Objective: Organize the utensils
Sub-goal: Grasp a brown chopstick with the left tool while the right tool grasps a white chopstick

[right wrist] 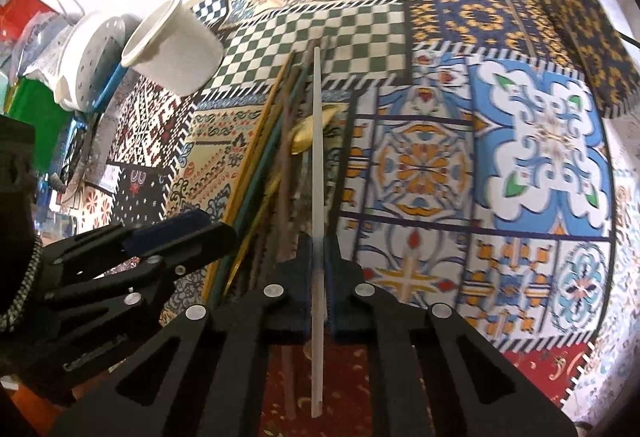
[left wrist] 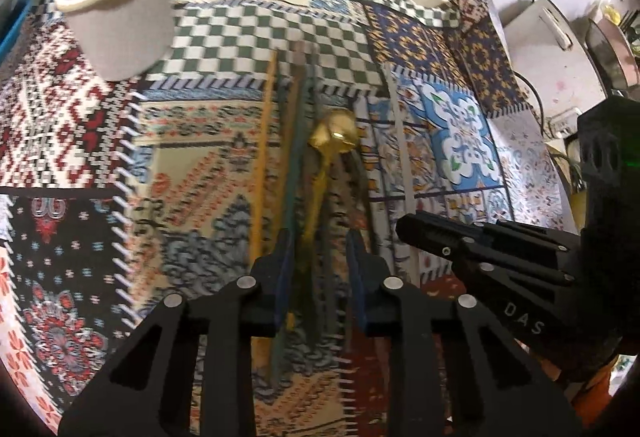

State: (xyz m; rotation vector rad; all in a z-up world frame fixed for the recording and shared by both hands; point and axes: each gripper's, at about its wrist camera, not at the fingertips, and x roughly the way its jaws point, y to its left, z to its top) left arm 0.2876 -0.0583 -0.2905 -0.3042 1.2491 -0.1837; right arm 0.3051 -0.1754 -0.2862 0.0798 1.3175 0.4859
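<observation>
black linkage arms fill the bottom of both my views. starting on the left, my left gripper (left wrist: pixel 320 257) points steeply down at a loose bundle of chopsticks (left wrist: pixel 280 157) lying on the patchwork tablecloth (left wrist: pixel 72 141). its jaws stand narrowly apart, with the handle of a gold spoon (left wrist: pixel 334 135) and a dark green chopstick (left wrist: pixel 294 173) running up between the blue pads (left wrist: pixel 285 269); i cannot tell whether the pads press on them. the spoon's bowl lies ahead of the fingertips, in the middle of the bundle, and a yellow chopstick (left wrist: pixel 264 157) lies just left of the left finger. far ahead and off to the left a white cup (left wrist: pixel 120 13) stands on the cloth, well apart from the sticks.

to the right of that gripper sits my right gripper (right wrist: pixel 319 249), also tipped steeply down. its jaws are pressed together on one white chopstick (right wrist: pixel 317 165), which runs straight ahead between the pads and pokes out behind them toward the camera. the rest of the bundle fans out just left of it, spoon bowl partly hidden behind the white stick. the cup is far ahead to the left here too, and a white perforated container (right wrist: pixel 88 57) lies beyond it at the table's edge.
</observation>
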